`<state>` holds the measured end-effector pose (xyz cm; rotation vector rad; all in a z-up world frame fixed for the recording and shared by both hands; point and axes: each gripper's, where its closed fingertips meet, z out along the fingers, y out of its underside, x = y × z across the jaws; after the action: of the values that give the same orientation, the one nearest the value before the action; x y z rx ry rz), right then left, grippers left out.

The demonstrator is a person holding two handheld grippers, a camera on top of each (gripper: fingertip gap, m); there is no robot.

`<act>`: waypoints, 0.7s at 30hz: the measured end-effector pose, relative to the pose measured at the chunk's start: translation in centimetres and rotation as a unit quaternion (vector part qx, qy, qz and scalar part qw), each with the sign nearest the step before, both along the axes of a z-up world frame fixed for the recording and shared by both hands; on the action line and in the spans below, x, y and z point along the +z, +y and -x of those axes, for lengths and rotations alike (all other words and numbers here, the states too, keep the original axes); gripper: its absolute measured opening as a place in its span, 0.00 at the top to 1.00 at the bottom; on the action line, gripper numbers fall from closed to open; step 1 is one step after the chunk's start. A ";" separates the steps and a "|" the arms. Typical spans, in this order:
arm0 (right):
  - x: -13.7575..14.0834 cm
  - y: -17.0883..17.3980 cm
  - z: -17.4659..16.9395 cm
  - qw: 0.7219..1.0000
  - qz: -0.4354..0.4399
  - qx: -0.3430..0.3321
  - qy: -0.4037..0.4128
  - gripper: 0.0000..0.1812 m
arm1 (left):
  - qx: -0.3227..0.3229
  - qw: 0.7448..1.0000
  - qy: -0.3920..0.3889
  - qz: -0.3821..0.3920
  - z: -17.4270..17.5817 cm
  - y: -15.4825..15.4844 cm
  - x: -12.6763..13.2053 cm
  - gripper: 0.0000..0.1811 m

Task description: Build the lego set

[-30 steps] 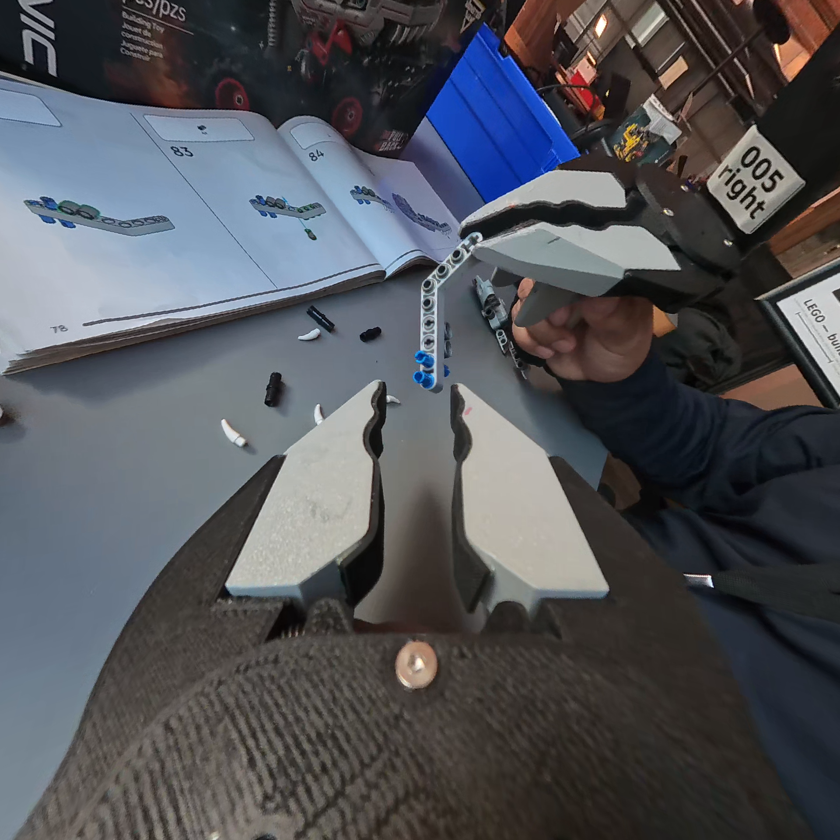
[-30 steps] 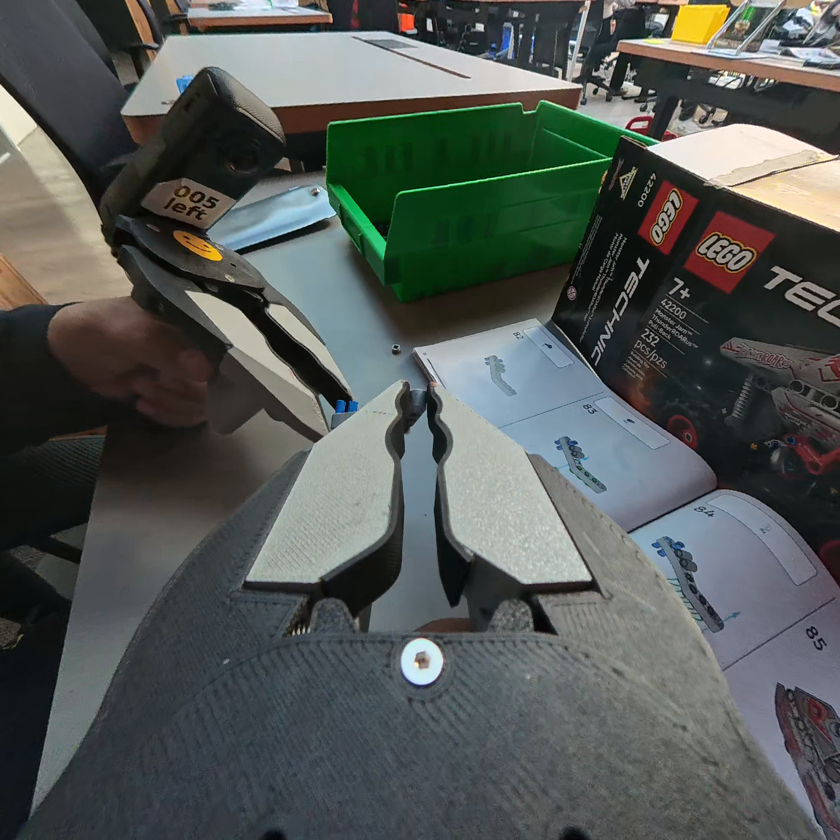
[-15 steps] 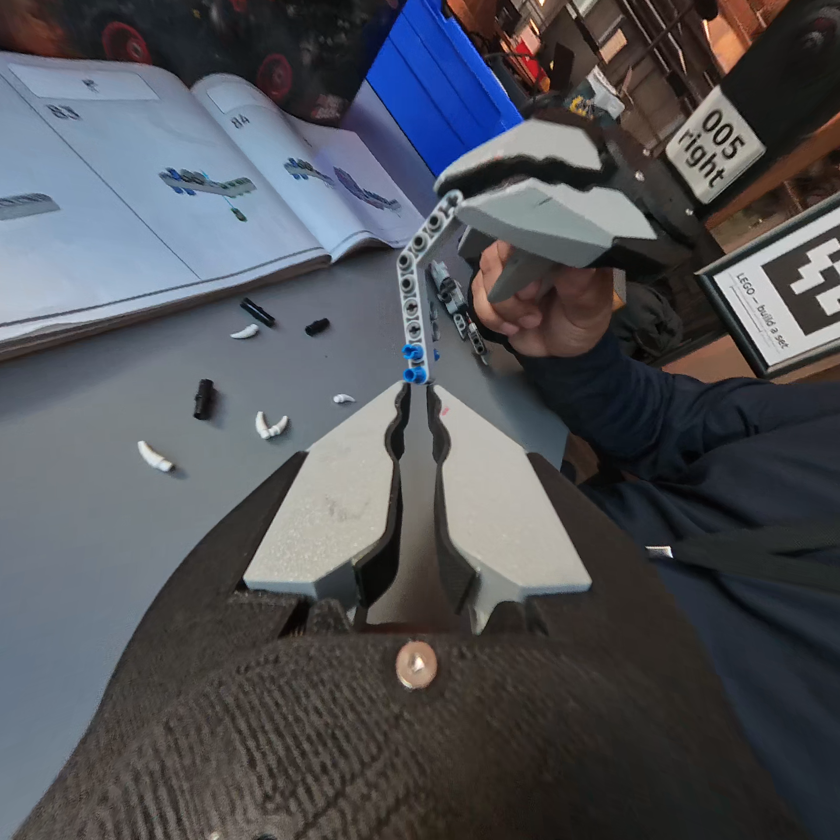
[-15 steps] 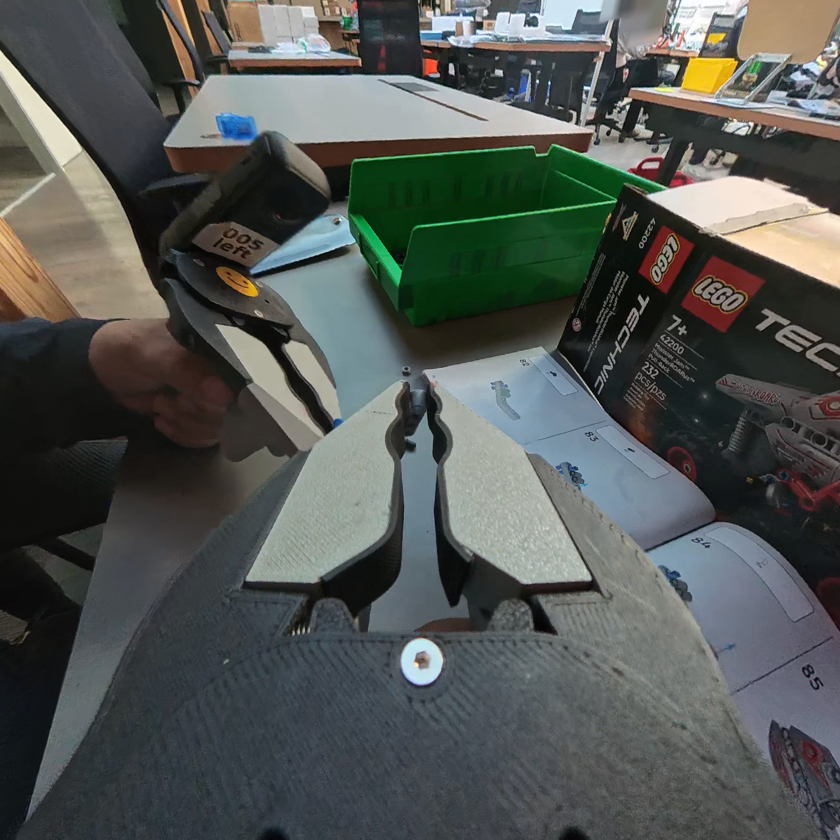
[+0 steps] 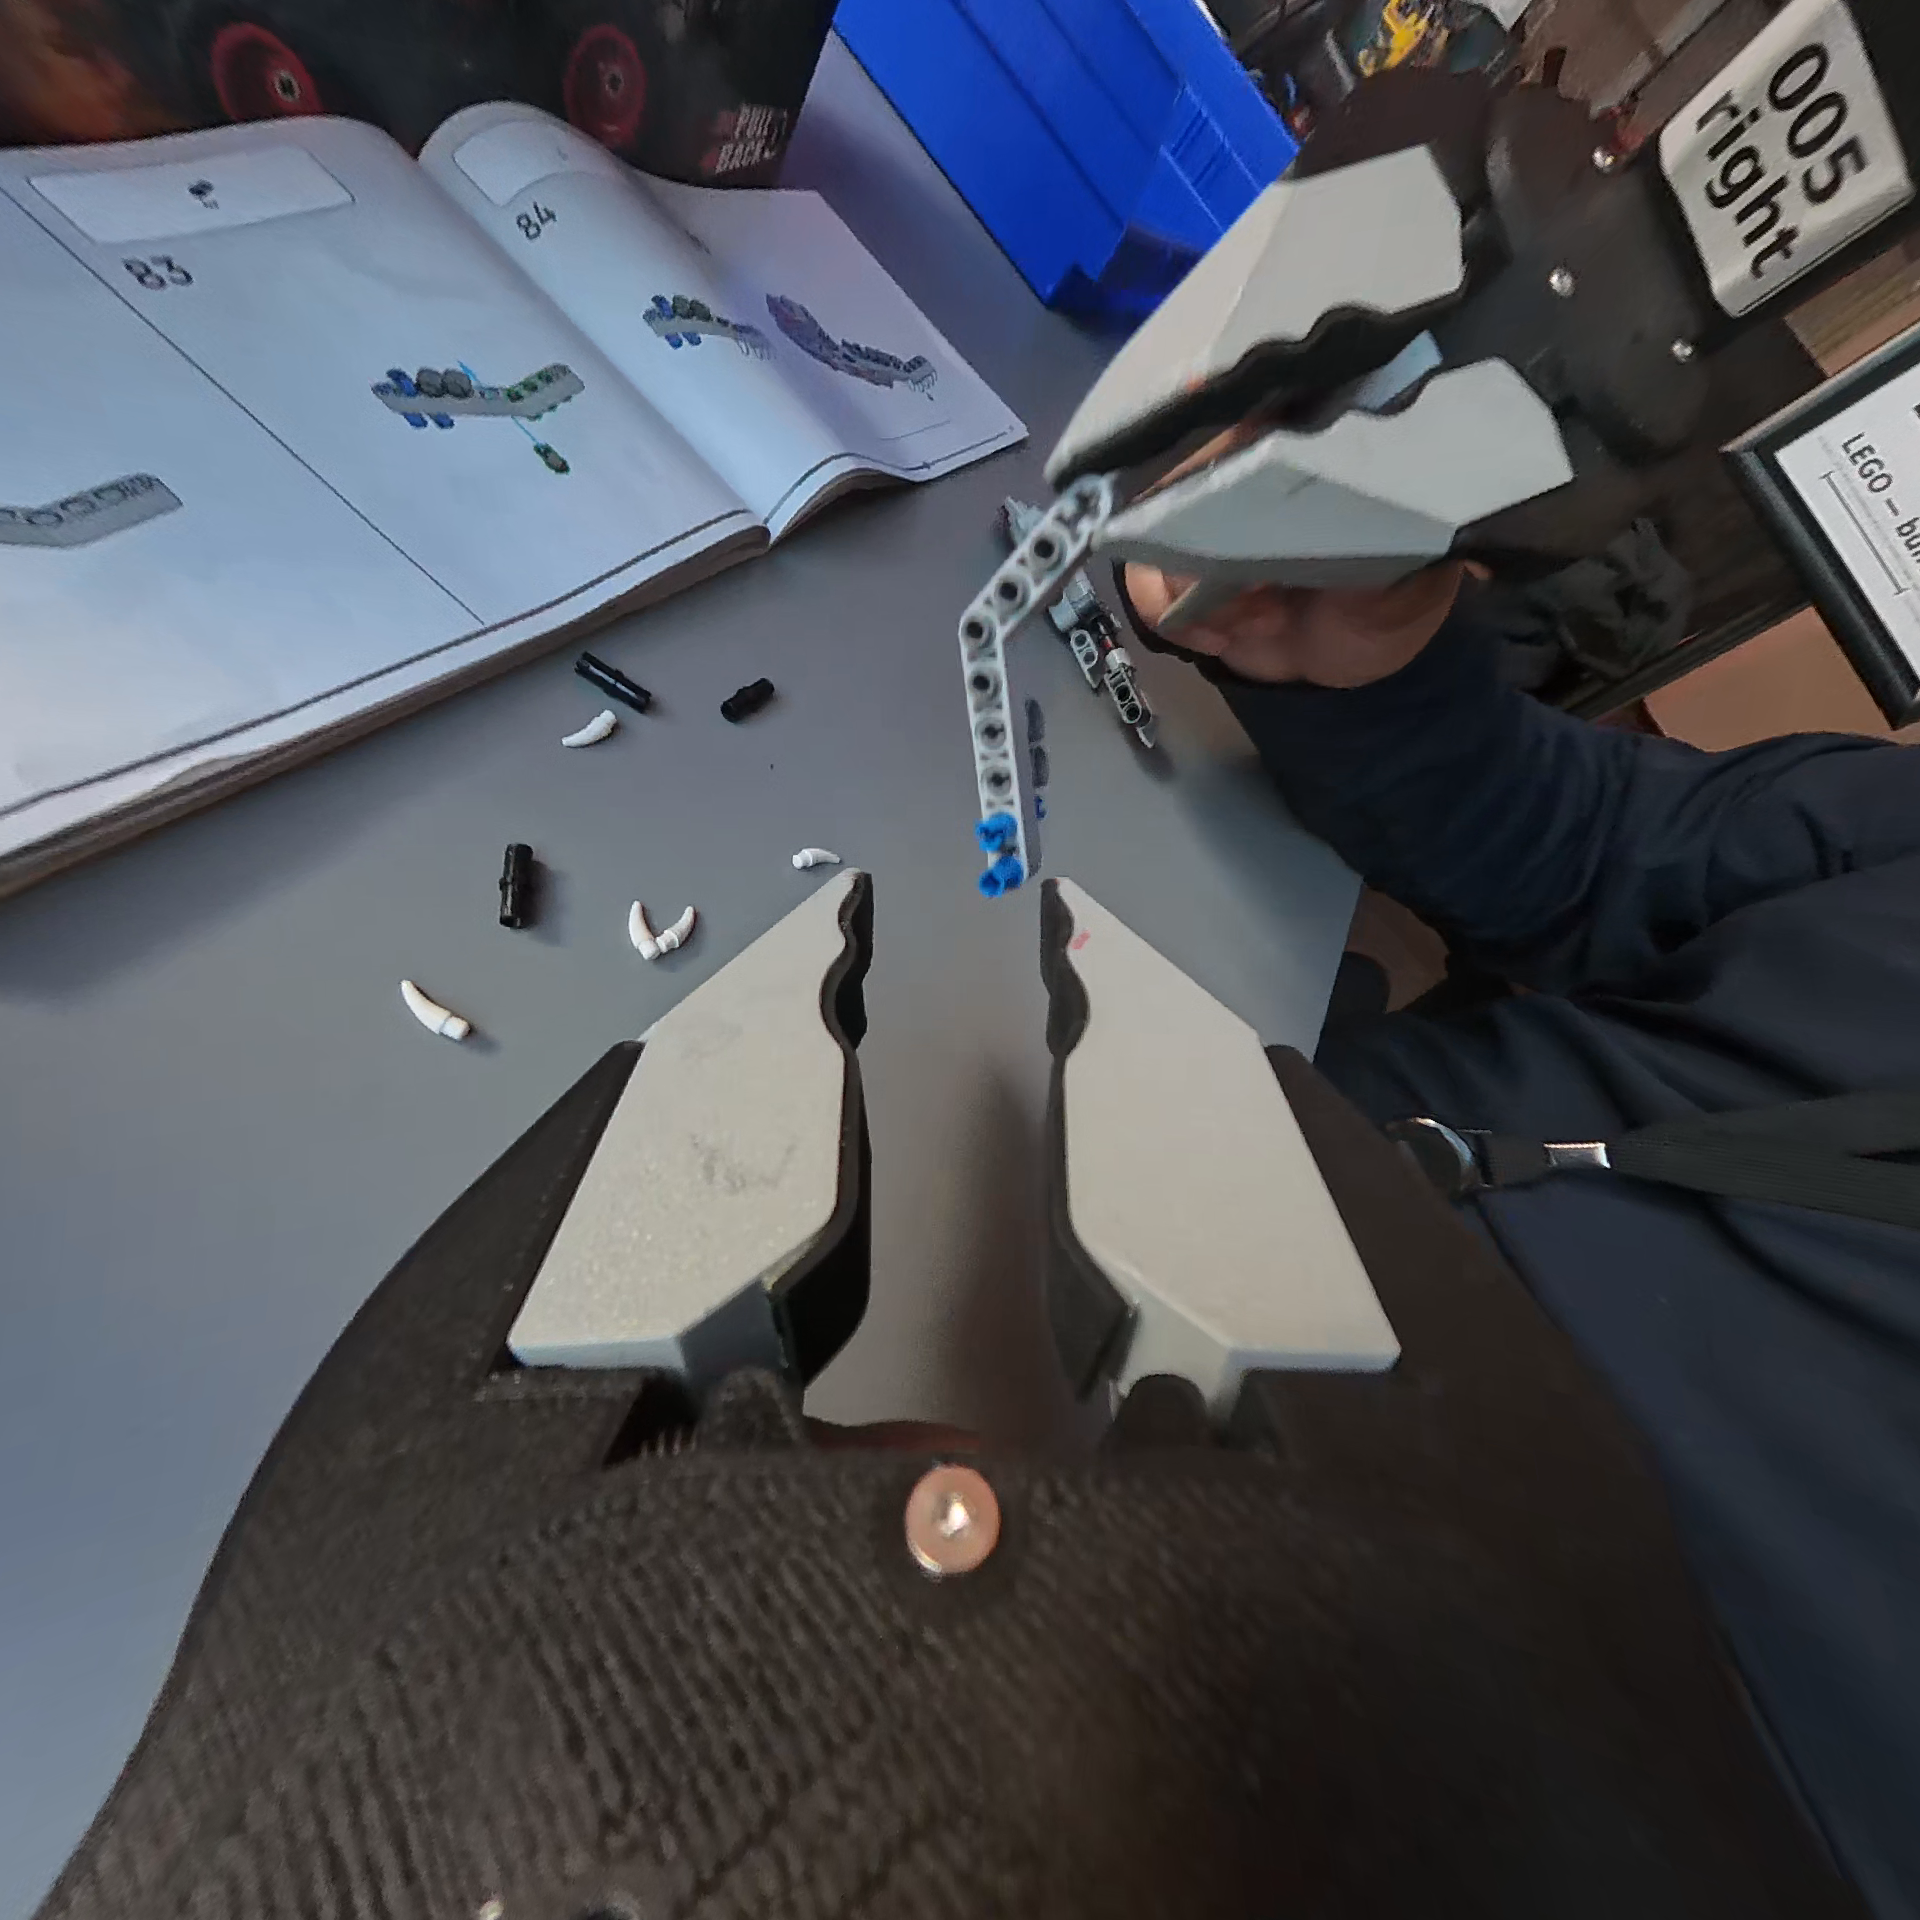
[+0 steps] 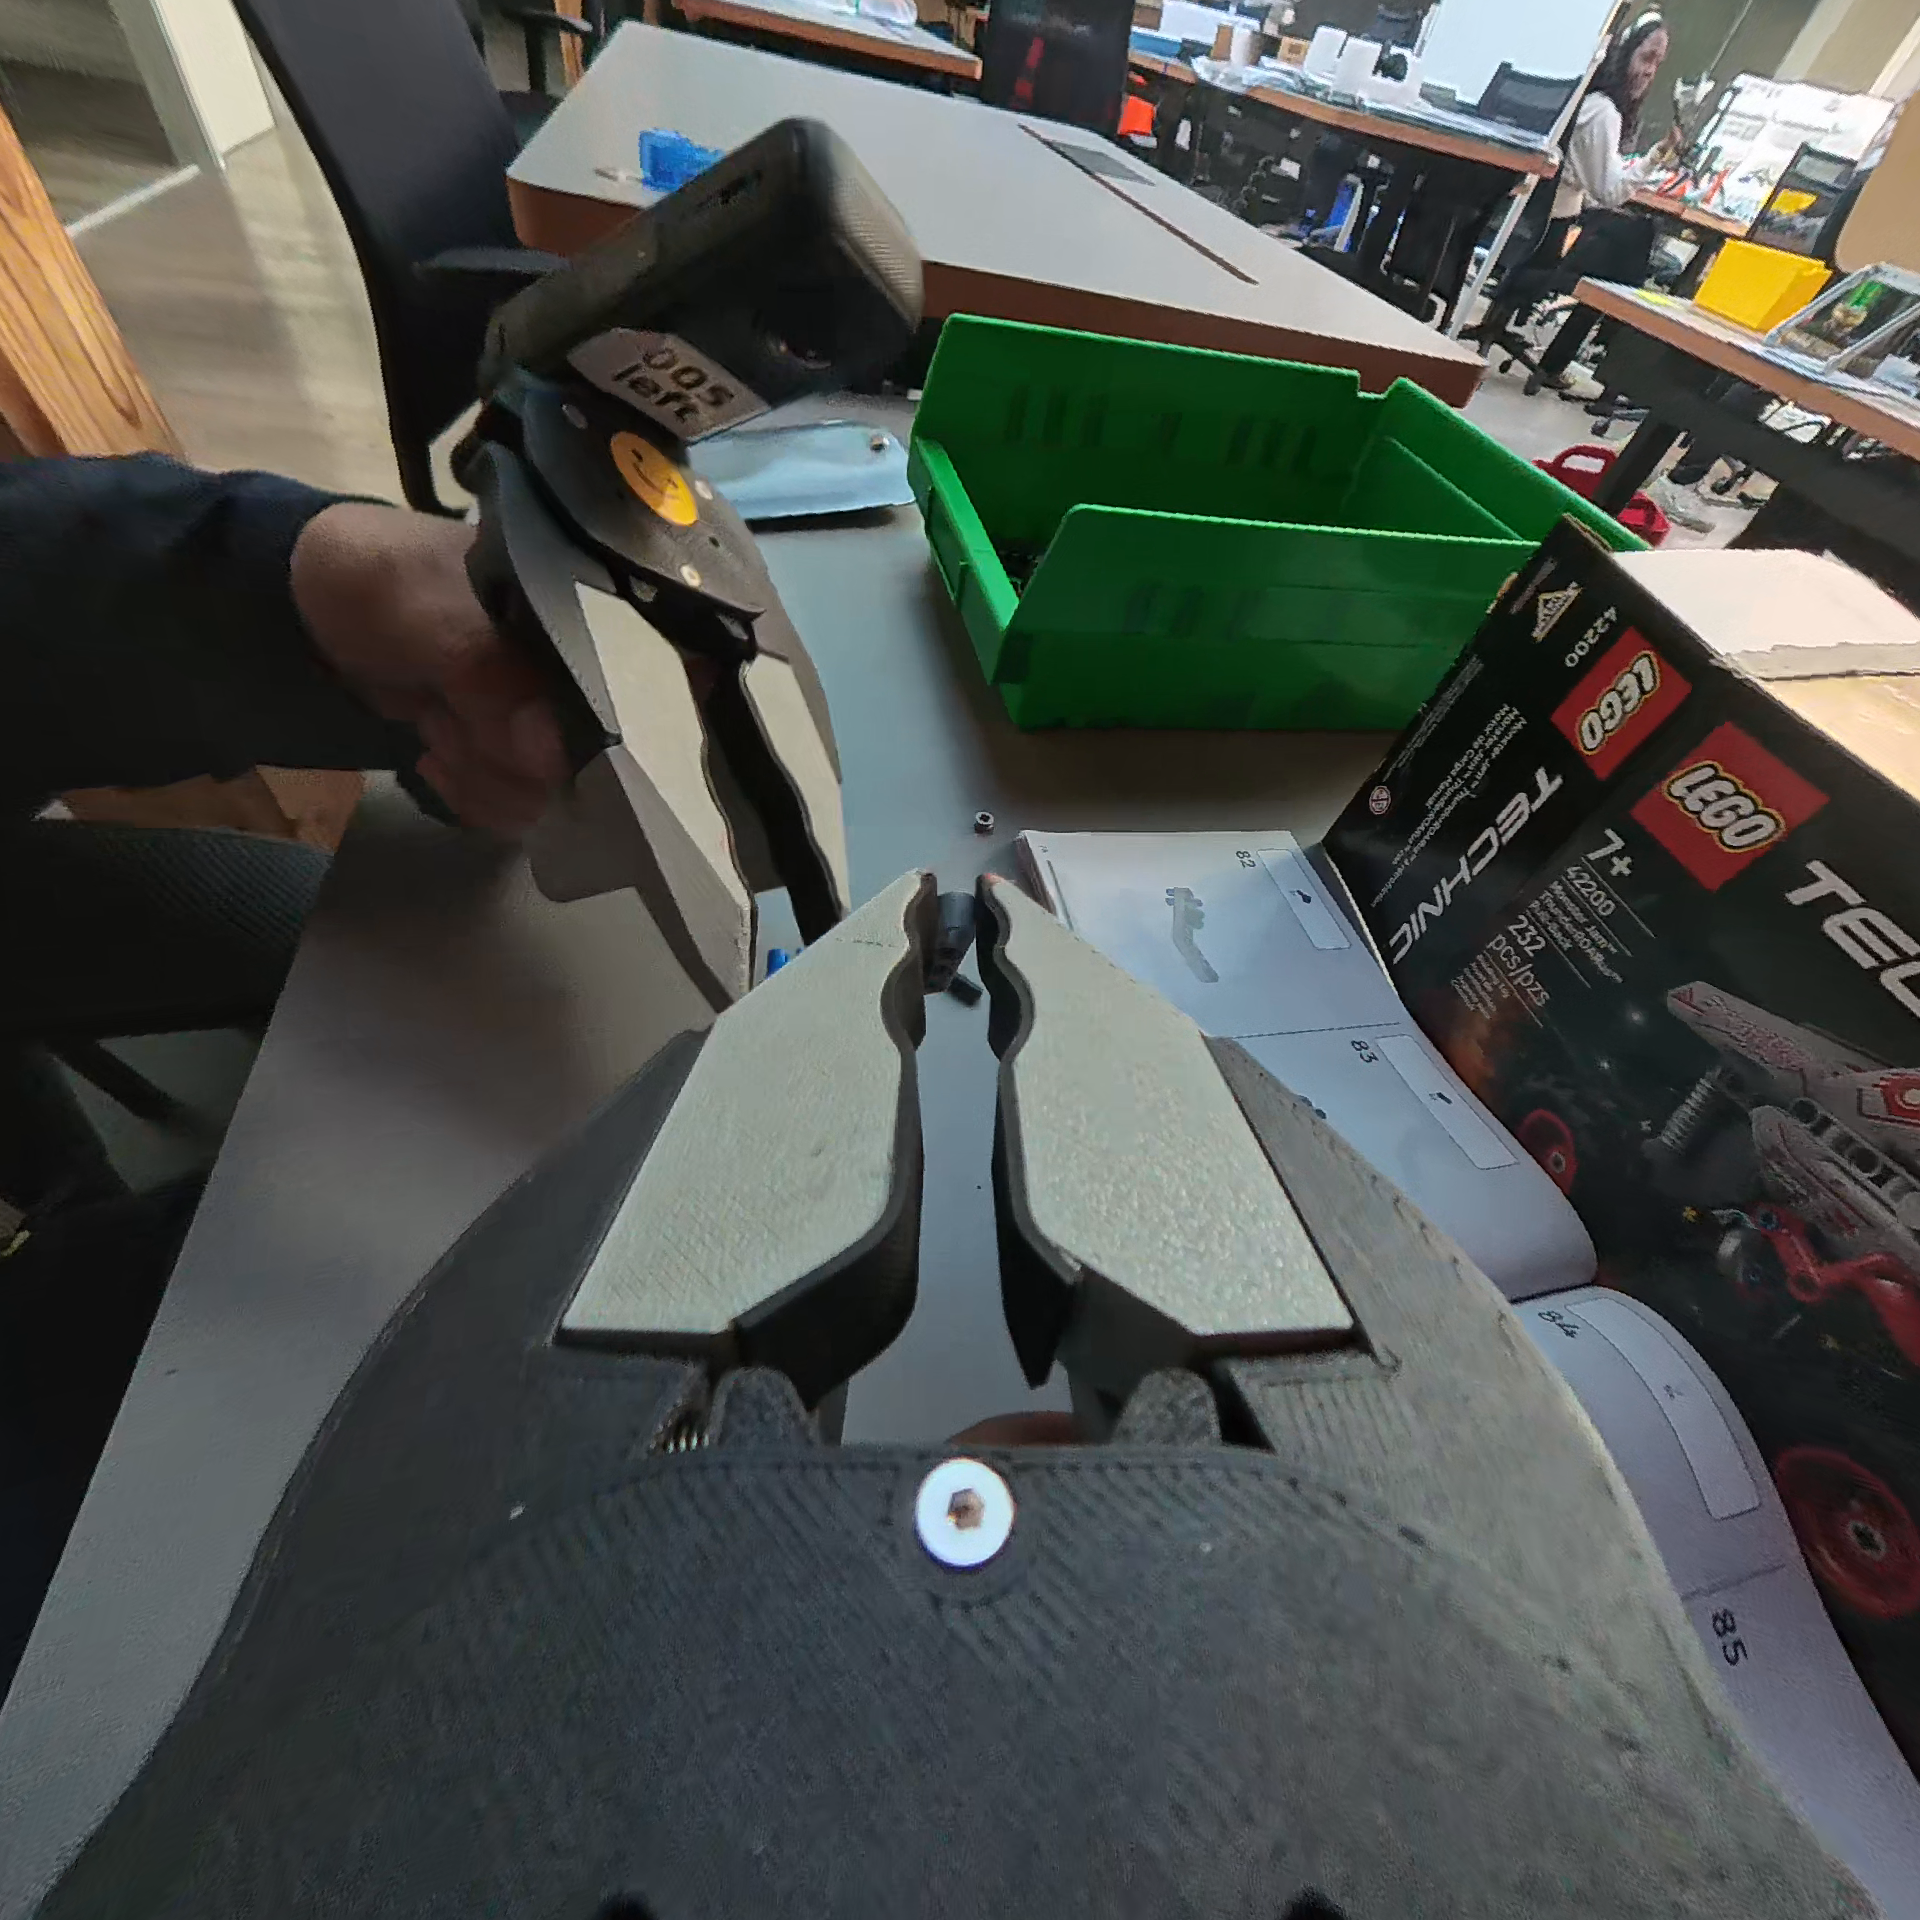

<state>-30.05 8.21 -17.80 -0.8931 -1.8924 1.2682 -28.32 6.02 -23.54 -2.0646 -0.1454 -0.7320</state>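
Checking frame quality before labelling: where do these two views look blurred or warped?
Left wrist view: the right hand-held gripper looks slightly motion-blurred; the bent grey lego beam stays sharp. Right wrist view: the left hand-held gripper is soft, and the green plastic bin bows from the wide-angle lens.

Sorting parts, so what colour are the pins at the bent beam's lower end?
Blue pins, clearest in the left wrist view.

The left gripper (image 5: 956,894) stands with jaws apart over the grey table (image 5: 208,1143). At one o'clock the right gripper (image 5: 1091,488) pinches a bent grey beam (image 5: 992,707) whose blue pins (image 5: 995,852) hang just beyond the left fingertips. At eleven o'clock lie white teeth (image 5: 660,928), black pins (image 5: 516,883) and an open booklet (image 5: 312,436).
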 end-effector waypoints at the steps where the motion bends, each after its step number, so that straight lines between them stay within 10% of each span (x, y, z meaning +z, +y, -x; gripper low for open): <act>1: -0.1 -0.3 -0.1 1.000 -0.007 0.009 0.000 0.97 | -0.007 1.000 0.003 -0.002 0.0 0.0 0.2 0.85; 12: -0.9 -1.8 0.0 0.999 -0.027 0.028 -0.004 0.95 | -0.027 1.000 -0.006 -0.010 -1.1 1.7 -0.2 0.94; 21: 0.7 0.2 -0.7 0.994 0.093 0.038 -0.039 0.91 | 0.074 0.957 -0.179 -0.216 2.9 1.1 6.4 0.97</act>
<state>-29.30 8.40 -17.06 -0.9860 -1.9075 1.4956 -31.21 7.14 -17.12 -1.4789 -0.3117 -0.9464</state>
